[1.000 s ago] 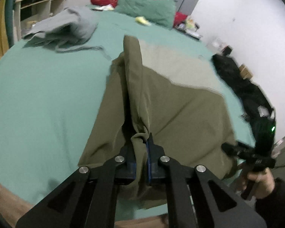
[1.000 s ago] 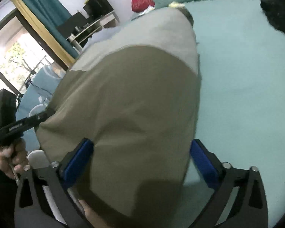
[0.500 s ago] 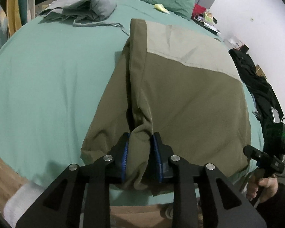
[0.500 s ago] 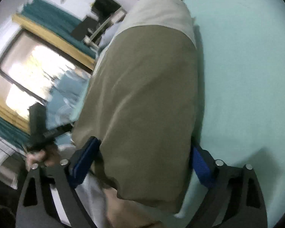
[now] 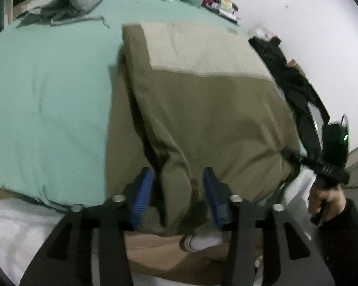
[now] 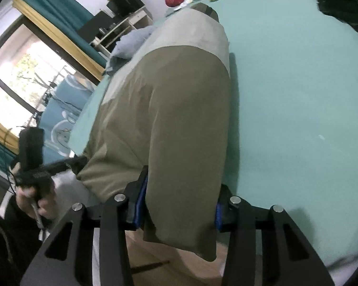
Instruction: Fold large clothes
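Olive-green garment with a pale beige upper panel [image 5: 202, 109], spread lengthwise on the mint-green bedsheet [image 5: 47, 100], near hem hanging over the bed's edge at the bottom of both views. Left gripper [image 5: 177, 190] at lower centre of its view, jaws opening, blue pads [image 5: 143, 190] parted around a bunched ridge of hem, no pad pressing on it. Right gripper [image 6: 179, 205] at lower centre of its own view, jaws closing across the wide right-hand hem [image 6: 183, 202], pads close against the cloth but not yet judged to pinch it. Crumpled grey garment [image 5: 66, 4] well apart at upper left, black clothing [image 5: 288, 81] along the right edge. Likely risks: released ridge left standing as a crease, spoiling the next fold; too thick a wad caught by the closing right jaws, or only the top layer, so layers dragged apart; overhanging hem sliding off the bed toward the floor once let go.
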Demonstrator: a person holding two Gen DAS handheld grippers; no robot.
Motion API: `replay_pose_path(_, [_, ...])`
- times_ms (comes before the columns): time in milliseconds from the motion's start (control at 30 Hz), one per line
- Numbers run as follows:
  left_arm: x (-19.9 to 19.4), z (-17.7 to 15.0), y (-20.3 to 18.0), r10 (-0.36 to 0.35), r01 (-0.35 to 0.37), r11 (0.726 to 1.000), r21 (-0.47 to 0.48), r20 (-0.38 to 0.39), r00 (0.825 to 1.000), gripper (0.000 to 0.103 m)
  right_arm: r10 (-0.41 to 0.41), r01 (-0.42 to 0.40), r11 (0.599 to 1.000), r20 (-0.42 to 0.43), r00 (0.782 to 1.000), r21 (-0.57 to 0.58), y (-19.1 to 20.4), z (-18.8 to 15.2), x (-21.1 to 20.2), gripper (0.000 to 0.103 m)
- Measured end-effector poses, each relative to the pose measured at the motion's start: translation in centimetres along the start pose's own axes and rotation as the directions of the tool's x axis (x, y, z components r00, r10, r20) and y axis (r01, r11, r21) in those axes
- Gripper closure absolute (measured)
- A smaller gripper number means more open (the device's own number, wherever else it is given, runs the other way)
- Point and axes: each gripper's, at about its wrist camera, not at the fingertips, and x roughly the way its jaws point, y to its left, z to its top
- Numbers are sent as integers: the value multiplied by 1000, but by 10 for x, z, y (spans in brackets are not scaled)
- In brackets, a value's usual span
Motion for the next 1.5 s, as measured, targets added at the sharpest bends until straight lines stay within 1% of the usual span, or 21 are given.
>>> replay_pose_path(33, [-6,3,0,3,-3,1000,-5,19,1000,48,0,0,1000,-9,1000,8,-5,-3,-1,52])
replay_pose_path(100, [-18,11,5,6,-5,1000,-23,65,998,48,-29,29,999,-28,999,20,-5,-2,3,38])
replay_pose_path(233, [-29,35,12,54,-47,998,-44,177,983,42,-83,83,995,-7,997,-48,4,5,-14,35])
replay_pose_path(333, [-20,55,12,12,-3,999,-45,197,980,41,-98,105,990,79,992,-93,7,17,-38,35])
replay_pose_path(400, [-4,70,7,-33,39,999,-34,166,986,41,-96,108,990,134,986,-89,10,35,-47,33])
replay_pose_path(467, [9,83,4,-63,66,998,-21,130,990,41,-126,146,983,166,978,-112,14,59,-42,33])
replay_pose_path(633, [27,102,1,-55,55,998,7,124,991,41,-208,230,969,198,958,-92,0,120,-16,33])
replay_pose_path(733, [36,107,20,-35,39,999,-21,146,989,41,-262,283,951,162,952,-125,-3,146,7,33])
replay_pose_path(833, [51,107,45,-9,22,996,-91,134,991,41,-309,314,940,63,949,-131,-24,145,49,33])
replay_pose_path(900, [65,102,66,-44,61,986,-154,107,993,36,-368,368,920,26,930,-139,-27,139,74,29])
replay_pose_path(967, [78,99,80,-117,131,967,-220,74,990,35,-433,428,877,29,901,-217,-16,132,94,27])
replay_pose_path(1000, [90,99,86,-187,190,942,-278,38,982,34,-474,467,843,42,879,-267,-8,129,102,26])
replay_pose_path(1033, [96,100,88,-223,220,930,-295,26,975,33,-487,480,831,50,872,-281,-6,130,105,25])
replay_pose_path(1067, [101,103,87,-249,246,925,-290,25,968,30,-483,478,832,55,874,-281,-8,130,106,23])
replay_pose_path(1133, [107,106,79,-255,249,936,-247,10,967,24,-435,432,871,41,899,-232,-22,133,102,20])
replay_pose_path(1233, [115,105,64,-208,203,968,-149,-24,978,21,-313,312,946,0,950,-92,-52,133,94,17])
replay_pose_path(1333, [113,100,54,-170,166,978,-125,-27,985,20,-277,278,959,25,961,-62,-60,128,86,17])
replay_pose_path(1367, [113,100,52,-193,188,974,-128,-34,981,20,-268,270,961,31,963,-57,-61,128,85,17])
replay_pose_path(1400, [114,100,51,-244,236,961,-142,-41,969,20,-246,248,968,34,969,-43,-65,127,82,17])
replay_pose_path(1467, [120,99,39,-349,336,931,-143,-80,934,20,-202,202,979,45,978,1,-71,124,74,16])
replay_pose_path(1500, [125,97,29,-349,339,935,-107,-110,931,20,-183,182,983,59,981,24,-75,121,67,16])
